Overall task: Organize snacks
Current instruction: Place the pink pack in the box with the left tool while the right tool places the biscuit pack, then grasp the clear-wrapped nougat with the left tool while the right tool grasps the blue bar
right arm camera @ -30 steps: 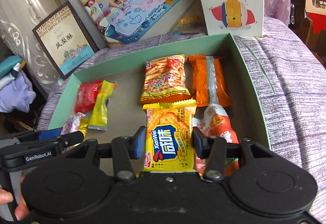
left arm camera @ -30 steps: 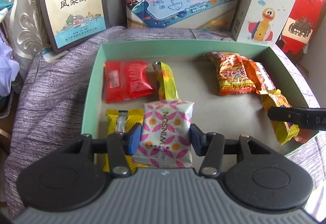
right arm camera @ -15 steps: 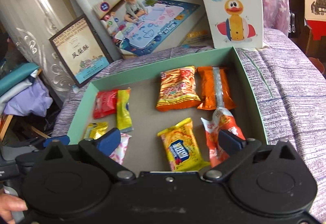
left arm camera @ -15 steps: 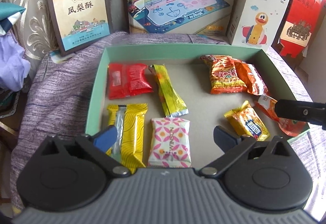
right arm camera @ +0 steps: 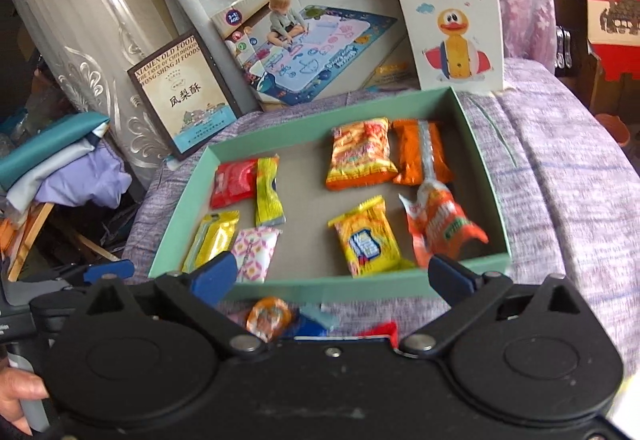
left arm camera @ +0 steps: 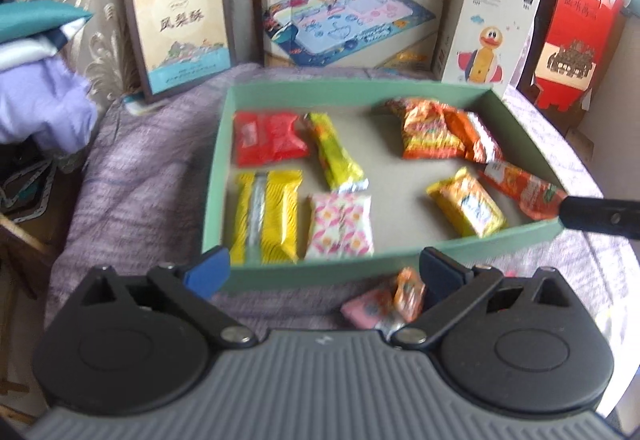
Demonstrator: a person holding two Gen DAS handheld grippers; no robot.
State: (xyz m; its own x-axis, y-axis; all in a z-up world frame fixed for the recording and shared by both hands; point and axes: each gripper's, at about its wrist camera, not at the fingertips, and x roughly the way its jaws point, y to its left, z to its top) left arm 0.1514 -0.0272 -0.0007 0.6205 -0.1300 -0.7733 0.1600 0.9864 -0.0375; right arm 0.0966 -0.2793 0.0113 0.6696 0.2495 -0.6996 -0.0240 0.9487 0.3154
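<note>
Snacks in bright foil wrappers [left arm camera: 344, 226] lie sorted inside the shallow green cardboard tray [left arm camera: 218, 175], seen from the left wrist, whose hand-held gripper [left arm camera: 324, 266] gapes empty. From the right wrist, loose packets [right arm camera: 268, 318] wait before the tray; that hand-held gripper [right arm camera: 332, 276] also stands wide, likely freed for them.

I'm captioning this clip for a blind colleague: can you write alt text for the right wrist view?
A green tray on a purple cloth holds eight snack packets in two groups, seen past the open, empty right gripper. A few loose snacks lie outside the tray's near wall, and toy boxes stand behind it.
</note>
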